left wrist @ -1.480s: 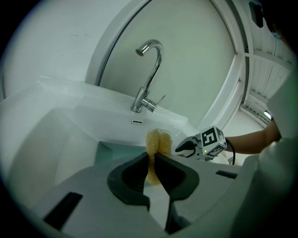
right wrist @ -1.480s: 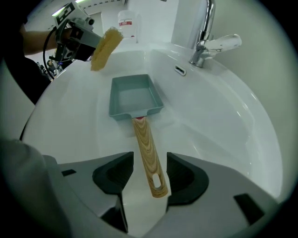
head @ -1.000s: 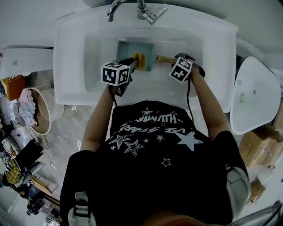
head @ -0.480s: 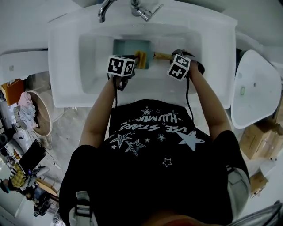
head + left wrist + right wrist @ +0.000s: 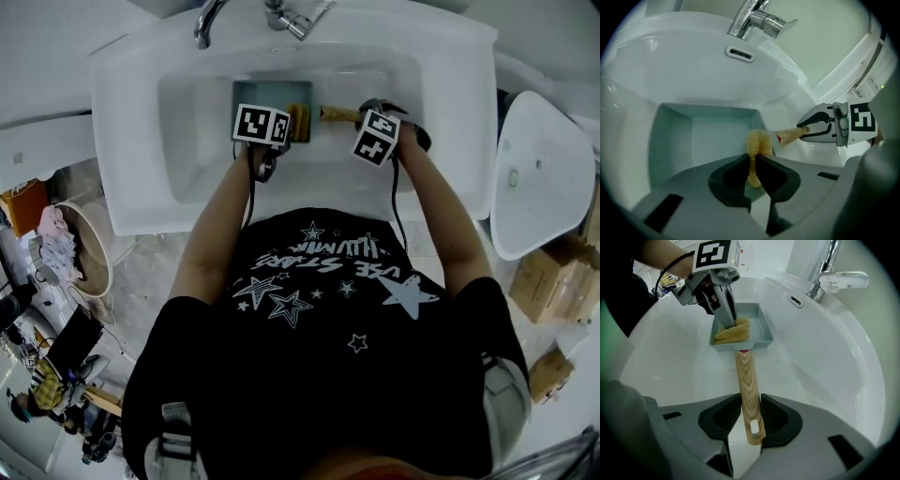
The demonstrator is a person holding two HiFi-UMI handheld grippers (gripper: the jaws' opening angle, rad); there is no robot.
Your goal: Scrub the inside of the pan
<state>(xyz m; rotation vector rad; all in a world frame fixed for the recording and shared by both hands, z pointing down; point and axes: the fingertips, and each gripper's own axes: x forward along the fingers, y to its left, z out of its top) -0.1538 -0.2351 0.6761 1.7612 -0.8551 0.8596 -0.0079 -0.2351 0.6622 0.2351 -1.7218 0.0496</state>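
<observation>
A teal rectangular pan (image 5: 261,94) lies in the white sink, its wooden handle (image 5: 339,114) pointing right. My left gripper (image 5: 753,171) is shut on a yellow sponge (image 5: 758,143), which hangs over the pan's (image 5: 693,136) right rim. From the right gripper view, the sponge (image 5: 732,332) rests inside the pan (image 5: 761,329) at its near end, under the left gripper (image 5: 729,317). My right gripper (image 5: 750,420) has just been closing and is now shut on the end of the handle (image 5: 746,380), which lies between its pads.
The chrome faucet (image 5: 211,14) stands behind the sink basin (image 5: 178,141), with an overflow slot (image 5: 739,54) below it. A second white basin (image 5: 539,178) lies to the right. Cardboard boxes (image 5: 553,281) and clutter (image 5: 56,234) sit on the floor.
My left gripper has carried the sponge down and further into the basin, onto the pan. The right gripper has stayed at the handle.
</observation>
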